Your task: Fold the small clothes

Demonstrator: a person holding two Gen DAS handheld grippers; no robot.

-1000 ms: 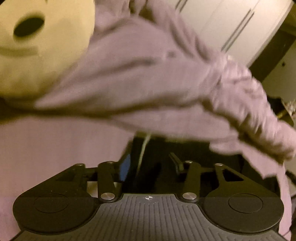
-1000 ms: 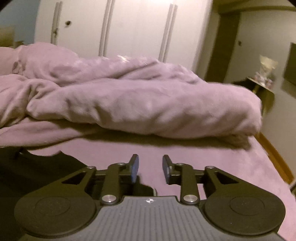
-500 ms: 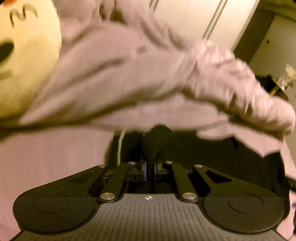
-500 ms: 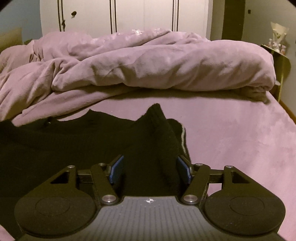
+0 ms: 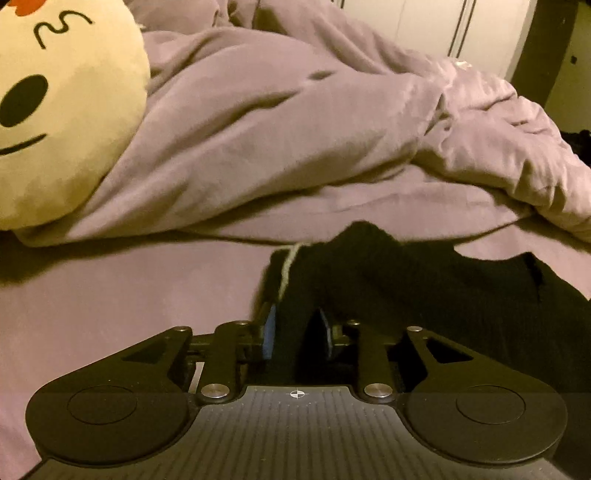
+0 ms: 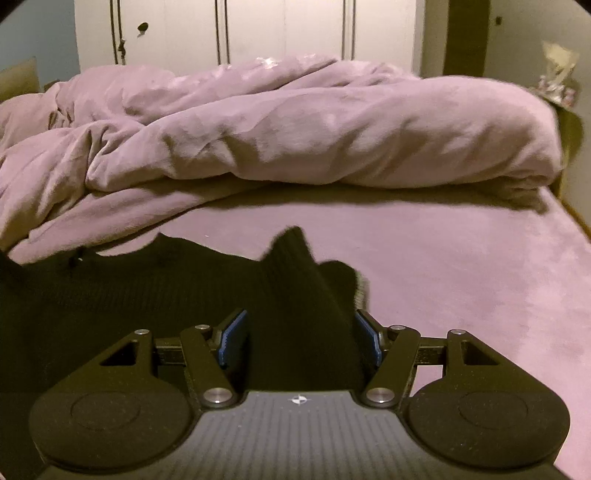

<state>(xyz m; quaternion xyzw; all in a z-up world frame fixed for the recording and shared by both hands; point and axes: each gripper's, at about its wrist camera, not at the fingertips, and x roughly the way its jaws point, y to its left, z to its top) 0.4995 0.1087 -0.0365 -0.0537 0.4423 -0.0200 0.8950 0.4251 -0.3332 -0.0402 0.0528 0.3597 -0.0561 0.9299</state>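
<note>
A black knit garment (image 5: 461,295) with a thin white stripe lies on the purple bed sheet (image 5: 110,295). My left gripper (image 5: 295,332) is shut on a raised fold at its left edge. In the right wrist view the same black garment (image 6: 147,295) spreads to the left. My right gripper (image 6: 299,339) has its jaws wide apart, with a peaked fold of the garment standing between the blue pads (image 6: 232,336); the pads do not press on it.
A rumpled purple duvet (image 5: 295,129) is piled across the far side of the bed, also in the right wrist view (image 6: 295,129). A yellow plush face cushion (image 5: 55,110) sits at the left. White wardrobe doors (image 6: 258,29) stand behind. The bed's right edge (image 6: 576,221) is near.
My left gripper closed on the garment's edge and drew back from the duvet. My right gripper, jaws now wider, came over the garment with a fold between them.
</note>
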